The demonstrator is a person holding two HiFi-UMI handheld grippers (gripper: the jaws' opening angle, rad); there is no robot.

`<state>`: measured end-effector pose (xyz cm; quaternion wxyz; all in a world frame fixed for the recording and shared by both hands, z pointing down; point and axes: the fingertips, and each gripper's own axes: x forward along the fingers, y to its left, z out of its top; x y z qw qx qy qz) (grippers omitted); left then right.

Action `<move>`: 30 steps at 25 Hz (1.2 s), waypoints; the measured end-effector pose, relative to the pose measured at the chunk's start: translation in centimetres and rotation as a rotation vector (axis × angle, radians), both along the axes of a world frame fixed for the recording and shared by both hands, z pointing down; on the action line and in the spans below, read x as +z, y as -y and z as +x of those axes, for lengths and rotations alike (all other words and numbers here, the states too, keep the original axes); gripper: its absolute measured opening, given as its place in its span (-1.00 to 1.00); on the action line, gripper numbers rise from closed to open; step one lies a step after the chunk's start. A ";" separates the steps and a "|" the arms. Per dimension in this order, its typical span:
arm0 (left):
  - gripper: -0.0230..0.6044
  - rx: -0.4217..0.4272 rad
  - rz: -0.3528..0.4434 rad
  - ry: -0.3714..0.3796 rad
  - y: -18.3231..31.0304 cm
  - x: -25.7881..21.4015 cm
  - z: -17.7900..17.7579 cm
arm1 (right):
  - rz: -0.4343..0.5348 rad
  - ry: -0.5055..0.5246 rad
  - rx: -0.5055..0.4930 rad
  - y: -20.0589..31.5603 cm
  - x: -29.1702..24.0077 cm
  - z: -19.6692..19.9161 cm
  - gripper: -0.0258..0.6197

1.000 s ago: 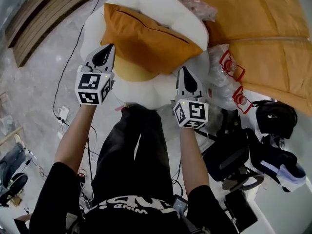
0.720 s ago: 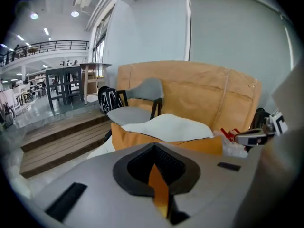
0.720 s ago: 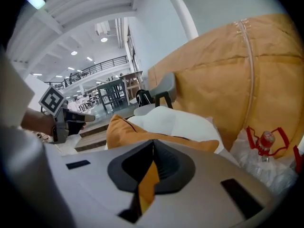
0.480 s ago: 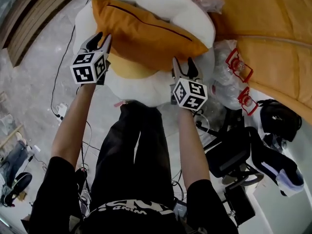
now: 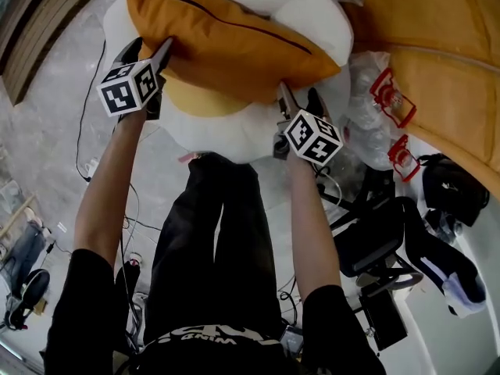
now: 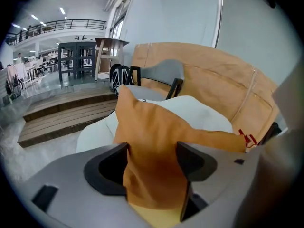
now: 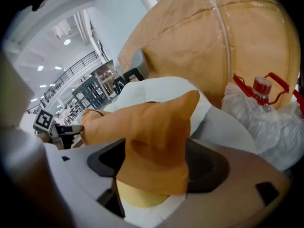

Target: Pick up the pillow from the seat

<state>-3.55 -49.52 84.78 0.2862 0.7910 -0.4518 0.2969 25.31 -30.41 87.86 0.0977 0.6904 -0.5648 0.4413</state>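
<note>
An orange pillow (image 5: 234, 41) lies on the white padded seat (image 5: 226, 135), over a yellow cushion (image 5: 199, 100). My left gripper (image 5: 148, 51) is at the pillow's left corner. In the left gripper view the orange fabric (image 6: 156, 137) fills the gap between the left gripper's (image 6: 152, 160) opening jaws. My right gripper (image 5: 297, 96) is at the pillow's near right corner. There too the corner (image 7: 152, 127) sits between the right gripper's (image 7: 154, 163) opening jaws. Both grippers are spread wide around the fabric. The pillow rests on the seat.
A big orange padded shape (image 5: 437, 69) rises right of the seat. Clear plastic bags with red-capped bottles (image 5: 387, 100) lie beside it. Black bags (image 5: 449, 186) and a dark chair (image 5: 367, 248) stand at the right. Cables (image 5: 86, 162) trail on the floor at left, near wooden steps (image 5: 39, 22).
Both grippers have moved forward from in front of the seat to the pillow's two corners. Their jaws have opened and now have the orange fabric between them.
</note>
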 end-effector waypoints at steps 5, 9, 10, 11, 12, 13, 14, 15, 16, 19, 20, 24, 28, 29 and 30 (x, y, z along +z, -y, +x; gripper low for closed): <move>0.08 -0.015 0.004 -0.041 0.6 0.7 0.3 | -0.001 0.050 -0.048 1.6 1.6 -0.3 0.23; 0.01 -0.012 -0.017 -0.074 0.9 1.1 0.7 | -0.011 0.024 -0.056 2.0 1.8 0.0 0.20; -0.07 -0.002 -0.026 -0.070 0.8 1.1 0.9 | -0.016 0.008 -0.062 1.9 1.9 -0.1 0.13; -0.20 0.013 -0.034 -0.058 0.6 1.2 1.0 | -0.022 -0.010 -0.072 1.8 2.0 -0.2 0.00; -0.39 0.030 -0.043 -0.042 0.4 1.3 1.1 | -0.028 -0.026 -0.085 1.7 2.0 -0.4 -0.17; -0.53 0.044 -0.053 -0.027 0.1 1.4 1.2 | -0.029 -0.037 -0.100 1.6 2.1 -0.7 -0.36; -0.67 0.055 -0.062 -0.016 -0.1 1.5 1.2 | -0.028 -0.044 -0.115 1.7 2.1 -1.0 -0.53; -0.75 0.062 -0.068 -0.008 -0.4 1.6 1.1 | -0.025 -0.048 -0.128 1.8 2.1 -1.4 -0.66; -0.79 0.067 -0.072 -0.005 -0.6 1.7 1.1 | -0.023 -0.051 -0.133 1.9 2.2 -1.7 -0.72; -0.81 0.069 -0.070 -0.008 -0.9 1.7 1.1 | -0.017 -0.037 -0.116 1.9 2.3 -1.8 -0.74; -0.81 0.068 -0.070 -0.008 -1.0 1.7 1.1 | -0.015 -0.030 -0.111 1.8 2.3 -1.8 -0.74; -0.82 0.069 -0.062 -0.028 -1.6 0.4 1.2 | -0.013 -0.035 -0.113 1.2 1.6 -1.6 -0.74; -0.83 0.093 -0.027 -0.080 -1.2 -3.4 2.1 | 0.043 -0.055 -0.086 2.1 -2.2 -0.4 -0.74; -0.83 0.096 -0.015 -0.096 -0.8 -4.8 2.4 | 0.073 -0.061 -0.079 2.7 -3.9 0.1 -0.74; -0.83 0.099 -0.004 -0.110 -0.5 -6.3 2.5 | 0.102 -0.070 -0.079 3.3 -5.9 0.4 -0.74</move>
